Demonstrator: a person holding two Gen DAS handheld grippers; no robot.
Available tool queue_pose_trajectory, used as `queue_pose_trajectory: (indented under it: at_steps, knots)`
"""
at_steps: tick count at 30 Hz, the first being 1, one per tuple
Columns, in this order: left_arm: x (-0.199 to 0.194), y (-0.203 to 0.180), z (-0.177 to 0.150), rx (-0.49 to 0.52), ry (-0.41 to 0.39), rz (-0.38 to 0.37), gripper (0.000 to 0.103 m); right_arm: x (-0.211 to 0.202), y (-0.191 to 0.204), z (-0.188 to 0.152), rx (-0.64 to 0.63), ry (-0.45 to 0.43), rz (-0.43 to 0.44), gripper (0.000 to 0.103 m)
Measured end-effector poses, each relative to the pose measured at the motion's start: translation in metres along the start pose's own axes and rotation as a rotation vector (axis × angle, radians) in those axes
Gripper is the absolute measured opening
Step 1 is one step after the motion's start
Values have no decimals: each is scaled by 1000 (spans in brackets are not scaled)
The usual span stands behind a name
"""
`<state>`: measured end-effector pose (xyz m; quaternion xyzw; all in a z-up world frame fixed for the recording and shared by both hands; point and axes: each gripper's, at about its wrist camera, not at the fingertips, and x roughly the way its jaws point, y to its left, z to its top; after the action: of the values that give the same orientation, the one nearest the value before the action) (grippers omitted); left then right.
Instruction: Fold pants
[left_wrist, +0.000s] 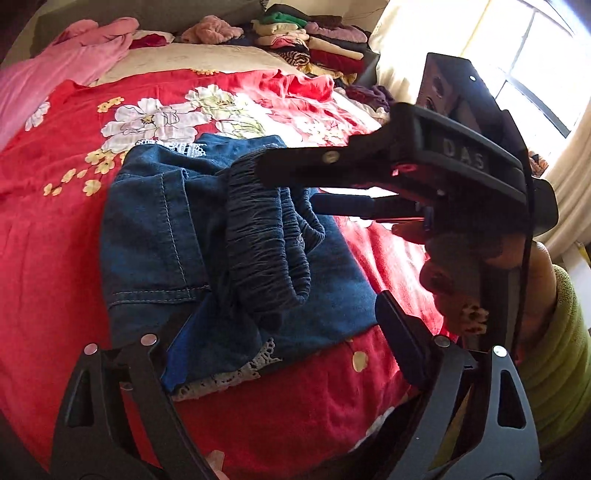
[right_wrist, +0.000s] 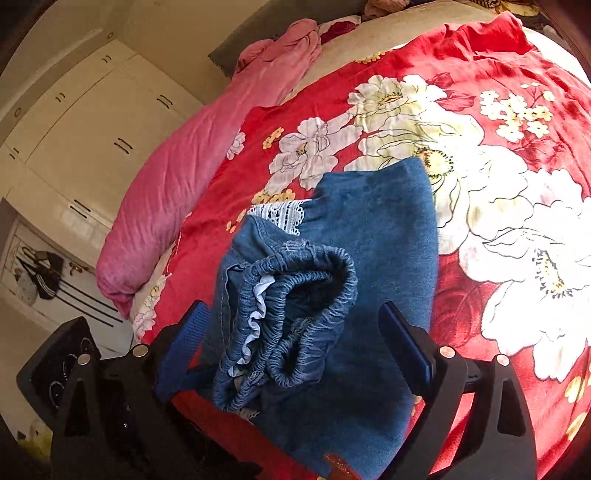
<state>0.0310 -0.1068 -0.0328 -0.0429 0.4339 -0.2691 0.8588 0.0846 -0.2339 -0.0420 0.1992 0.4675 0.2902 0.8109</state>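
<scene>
both grippers are spread wide, gripping nothing. The left gripper (left_wrist: 284, 343) straddles the near lace-trimmed hem of the denim pants (left_wrist: 155, 236), and the right gripper (right_wrist: 291, 343) sits around the bunched elastic waistband (right_wrist: 295, 314). pants lie folded on the red floral bedspread (left_wrist: 55, 258), long axis running away from the grippers

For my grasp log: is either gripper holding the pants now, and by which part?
Nothing is clamped: the left gripper and right gripper are open, the right one astride the waistband of the pants.
</scene>
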Motion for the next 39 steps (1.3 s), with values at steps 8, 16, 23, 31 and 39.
queue_pose_trajectory:
  at_steps: [8, 16, 23, 31, 39]
  knots:
    - [-9, 5, -4, -19, -10, 5, 81, -8, 18, -2, -111, -9, 28, 32]
    - [-6, 5, -8, -19, 8, 7, 81, 1, -8, -6, -41, 8, -101, 51]
    - [-25, 9, -5, -15, -22, 49, 87, -36, -5, -6, -29, -96, -125, 72]
    - [-59, 47, 7, -80, -107, 200, 90, -65, 8, -30, -67, -122, -110, 80]
    - [-64, 83, 35, -140, -134, 263, 60, -29, 37, -67, -74, 25, -15, 80]
